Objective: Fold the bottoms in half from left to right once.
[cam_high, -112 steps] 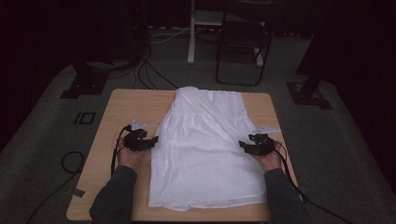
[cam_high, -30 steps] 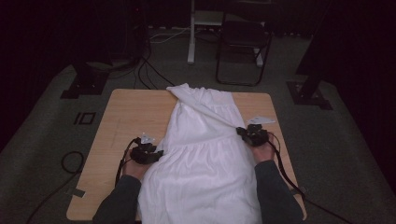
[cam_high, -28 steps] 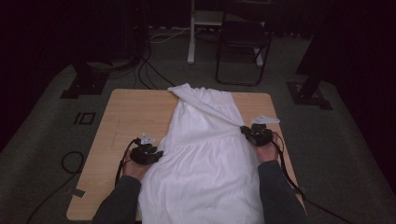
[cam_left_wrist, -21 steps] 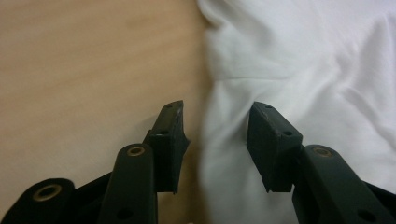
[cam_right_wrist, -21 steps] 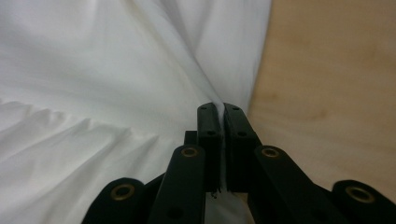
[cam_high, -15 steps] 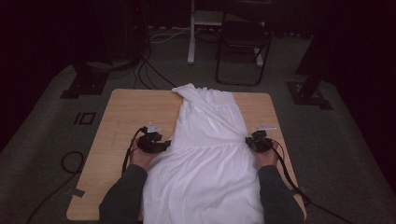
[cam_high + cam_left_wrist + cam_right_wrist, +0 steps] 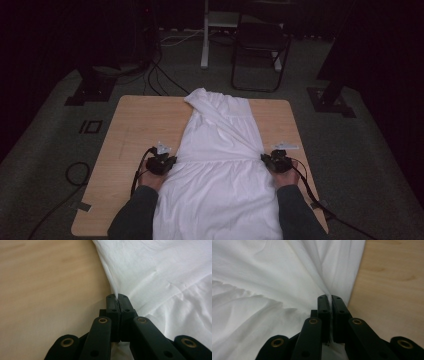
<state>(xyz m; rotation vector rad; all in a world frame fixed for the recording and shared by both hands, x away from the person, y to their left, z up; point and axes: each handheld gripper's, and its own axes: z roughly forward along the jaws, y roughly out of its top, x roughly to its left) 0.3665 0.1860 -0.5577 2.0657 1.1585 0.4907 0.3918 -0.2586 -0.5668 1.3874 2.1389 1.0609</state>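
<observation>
A wooden table (image 7: 135, 125) carries a white garment (image 7: 220, 170), seemingly a dress.

Both forearms reach forward, left gripper (image 7: 161, 163) just clamped, right gripper (image 7: 276, 161) fingers pressed together.

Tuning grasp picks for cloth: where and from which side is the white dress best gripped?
White dress: grip the side edges at the gathered seam, each hand-held gripper coming in from its own table side. There the cloth bunches into a thin fold, as left hand-held gripper and right hand-held gripper now pinch.

Plain white garment (image 7: 220, 165) on a light tan wooden table (image 7: 135, 125), black fingers (image 7: 117, 302).
</observation>
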